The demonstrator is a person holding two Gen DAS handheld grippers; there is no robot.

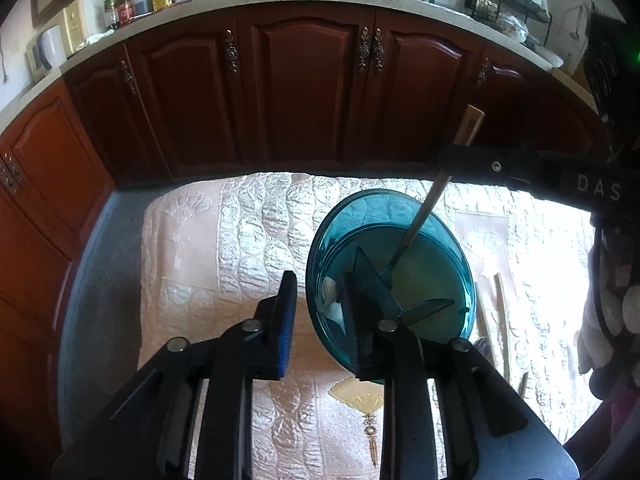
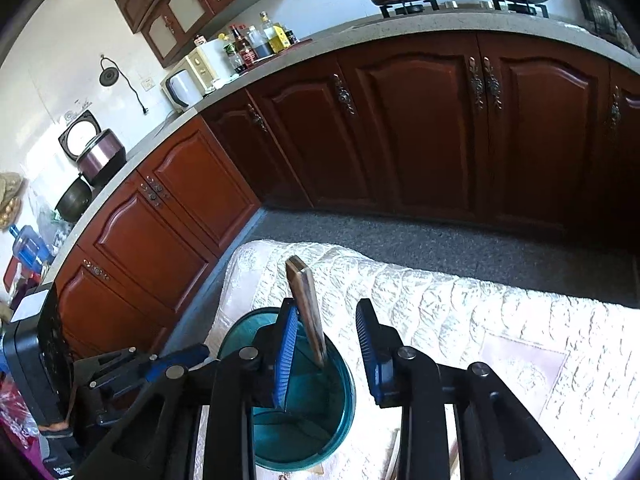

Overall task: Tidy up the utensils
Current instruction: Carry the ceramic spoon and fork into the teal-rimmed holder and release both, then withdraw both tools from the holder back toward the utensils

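The left tongs [image 1: 320, 312] stand parted at the near rim of the teal container [image 1: 390, 272]: one blue-padded finger is outside its wall, the other reaches inside, and neither pad looks pressed on it, so I'd call them open around the rim, not gripping. The right tongs [image 2: 328, 344] are parted too. The wooden handle [image 2: 308, 308] of the utensil rises between their pads, close against the left-side pad with a clear gap to the other; I take it as let go, though I cannot be sure the near pad is off it.

That utensil stands in the container, its metal shaft [image 1: 420, 220] slanting down to the bottom and its handle sticking up and out past the far rim. So its long axis runs steeply upward, leaning away from the left tongs and toward the right ones.

The container sits on a quilted cream cloth [image 1: 224, 240] covering the desk. Just beside it, on the side of the right tongs, a few more utensils [image 1: 500, 320] lie flat on the cloth, their long axes running roughly toward and away from me. The right tongs are the nearer pair to them, so the next pick probably falls to that hand, with the left staying by the container.
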